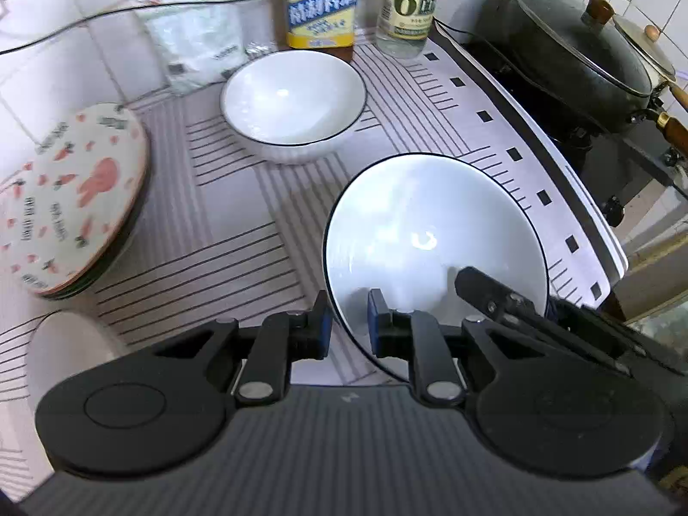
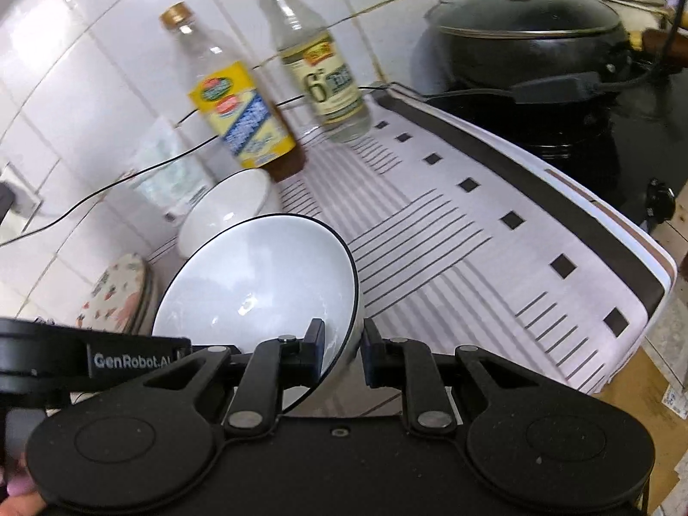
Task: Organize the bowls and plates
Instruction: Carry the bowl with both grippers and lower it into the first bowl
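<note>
The main risk here is that the near bowl (image 1: 430, 236) slips or tips. Both tools hold it only by the thin rim, on two sides, and the glazed surface looks smooth. If one hand pulls or turns differently from the other, I think the rim can slide out of one pair of pads, and then the bowl falls on the table (image 1: 241, 215) or knocks the second bowl (image 1: 292, 99) behind it. A too strong squeeze on the edge could also chip it, but this is only my guess.

The left tool (image 1: 349, 327) is narrowly open, just the width of the bowl wall, with its blue pads (image 1: 372, 318) on each side of the rim at the bowl's near left edge; one pad is inside, one is outside. The right tool (image 2: 344, 352) stands in the same way on the bowl's near right edge. The bowl is tilted, with its opening facing towards the cameras, and whether its base touches the striped mat I cannot tell.

The second bowl sits upright further back, near the two bottles (image 1: 322, 4). The stack of plates (image 1: 73, 198) lies at the left, well apart from both tools.
</note>
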Action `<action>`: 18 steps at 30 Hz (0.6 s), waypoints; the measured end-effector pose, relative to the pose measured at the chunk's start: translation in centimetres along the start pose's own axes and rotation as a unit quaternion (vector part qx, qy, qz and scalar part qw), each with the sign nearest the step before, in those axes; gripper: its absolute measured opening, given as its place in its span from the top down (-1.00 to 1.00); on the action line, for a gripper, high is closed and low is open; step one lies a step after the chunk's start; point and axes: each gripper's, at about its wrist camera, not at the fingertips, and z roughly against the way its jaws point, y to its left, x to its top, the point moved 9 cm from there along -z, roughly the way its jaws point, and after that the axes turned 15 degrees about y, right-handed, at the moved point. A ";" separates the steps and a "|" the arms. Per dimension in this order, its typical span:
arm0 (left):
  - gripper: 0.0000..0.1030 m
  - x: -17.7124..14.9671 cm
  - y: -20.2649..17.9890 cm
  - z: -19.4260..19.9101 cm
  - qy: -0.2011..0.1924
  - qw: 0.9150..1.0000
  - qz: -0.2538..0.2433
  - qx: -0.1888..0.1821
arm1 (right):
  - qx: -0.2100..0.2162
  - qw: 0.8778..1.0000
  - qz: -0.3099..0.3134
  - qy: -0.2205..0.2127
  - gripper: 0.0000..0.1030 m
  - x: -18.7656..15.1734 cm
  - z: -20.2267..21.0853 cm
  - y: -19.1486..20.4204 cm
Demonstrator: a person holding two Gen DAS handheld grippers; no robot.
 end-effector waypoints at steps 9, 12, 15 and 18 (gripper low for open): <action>0.70 -2.9 3.9 4.3 -0.010 0.999 0.046 -0.009 | 0.018 0.998 0.052 0.002 0.59 -1.4 2.7 4.4; 0.70 -3.6 5.6 5.9 -0.010 0.998 0.054 -0.009 | 0.035 0.997 0.066 0.008 0.58 -1.9 3.5 6.2; 0.70 -4.5 7.5 7.2 -0.011 0.998 0.067 -0.009 | 0.052 0.995 0.082 0.016 0.58 -2.7 3.8 8.3; 0.70 -5.7 9.4 8.0 -0.007 0.996 0.087 -0.014 | 0.061 0.993 0.103 0.022 0.58 -3.4 4.2 10.4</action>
